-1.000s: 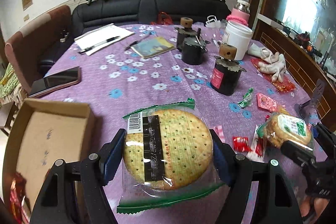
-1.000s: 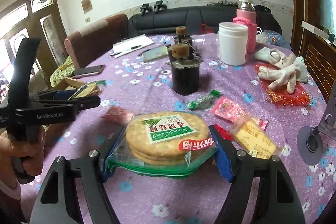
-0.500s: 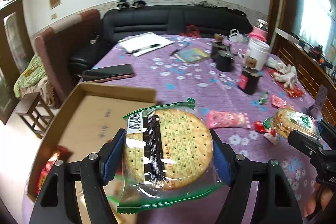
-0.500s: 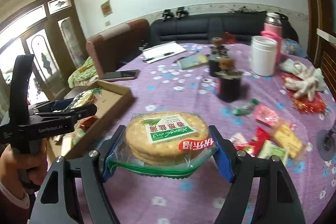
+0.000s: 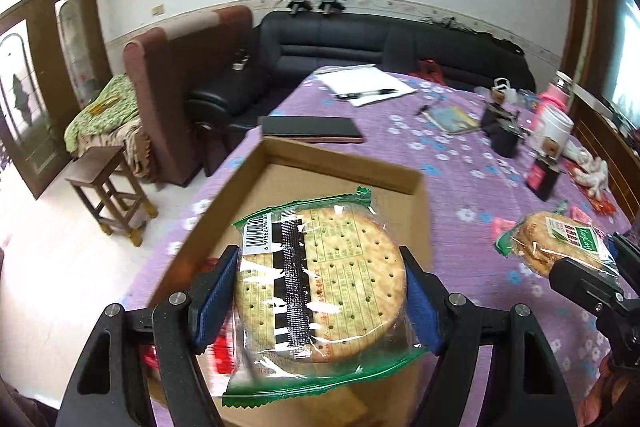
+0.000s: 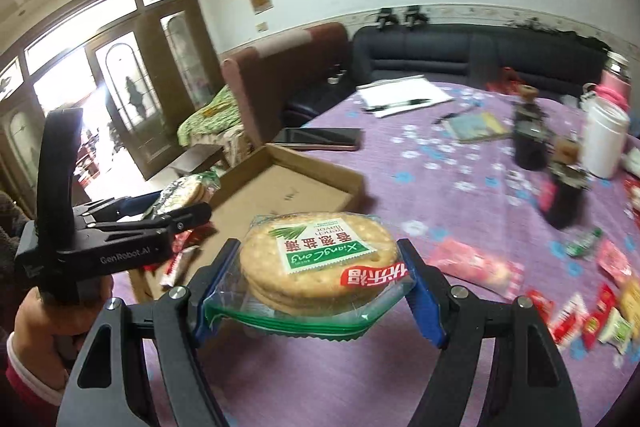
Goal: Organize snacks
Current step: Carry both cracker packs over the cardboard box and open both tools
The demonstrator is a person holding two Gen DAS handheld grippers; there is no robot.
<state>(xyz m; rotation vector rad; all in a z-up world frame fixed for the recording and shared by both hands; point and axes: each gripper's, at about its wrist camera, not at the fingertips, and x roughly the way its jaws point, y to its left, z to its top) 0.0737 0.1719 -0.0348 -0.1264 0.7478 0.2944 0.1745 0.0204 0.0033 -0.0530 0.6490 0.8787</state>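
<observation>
While a second ago both cracker packs hung over the middle of the table (image 5: 460, 187), the left gripper (image 5: 320, 291) now grips its cracker pack (image 5: 320, 283) above the cardboard box (image 5: 344, 167) at the table's left edge; the right gripper (image 6: 320, 287), clamping the other cracker pack (image 6: 320, 263), has come just beside the box.

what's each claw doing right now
Left claw: shut on a cracker pack, over the box.
Right claw: shut on another cracker pack, above the table.
</observation>
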